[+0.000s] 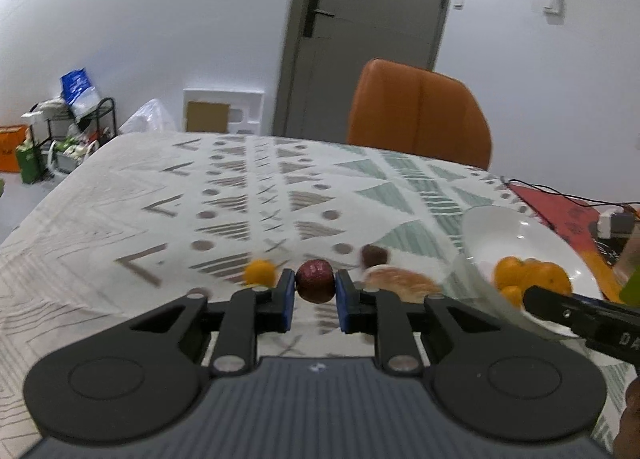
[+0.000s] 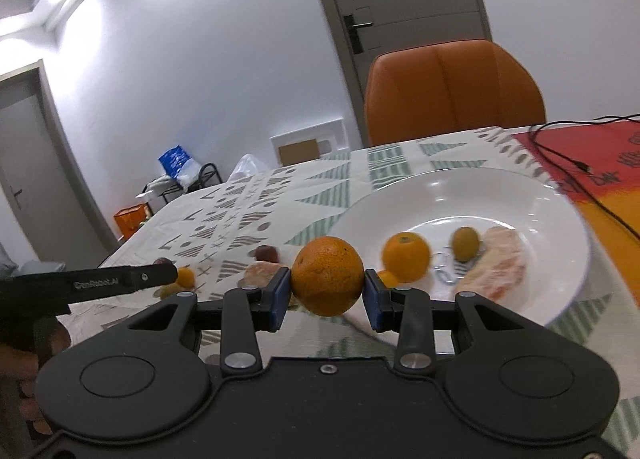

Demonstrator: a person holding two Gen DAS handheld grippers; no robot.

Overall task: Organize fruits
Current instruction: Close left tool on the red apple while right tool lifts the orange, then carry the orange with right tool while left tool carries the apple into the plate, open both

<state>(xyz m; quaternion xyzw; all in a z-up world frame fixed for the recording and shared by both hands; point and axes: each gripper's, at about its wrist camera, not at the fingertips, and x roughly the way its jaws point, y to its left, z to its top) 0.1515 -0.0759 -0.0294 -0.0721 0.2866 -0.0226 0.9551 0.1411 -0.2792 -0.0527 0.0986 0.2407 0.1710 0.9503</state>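
My left gripper [image 1: 315, 287] is shut on a dark red jujube [image 1: 315, 281], held above the patterned tablecloth. Beyond it lie a small orange [image 1: 260, 271], a pomelo slice [image 1: 400, 283] and another dark jujube [image 1: 375, 255]. My right gripper [image 2: 327, 291] is shut on an orange [image 2: 327, 275] just left of the white plate [image 2: 560, 219]. That plate holds a second orange [image 2: 406, 257], a green fruit [image 2: 465, 243] and a pomelo slice [image 2: 496, 265]. In the left wrist view the white plate [image 1: 532, 235] sits at right with oranges [image 1: 532, 275] in it.
An orange chair [image 1: 420, 115] stands at the table's far side. A black cable [image 2: 568, 163] crosses a red and orange mat [image 2: 592, 155] right of the plate. The tablecloth [image 1: 120, 227] stretches left. A hand [image 2: 32, 343] holds the other gripper at left.
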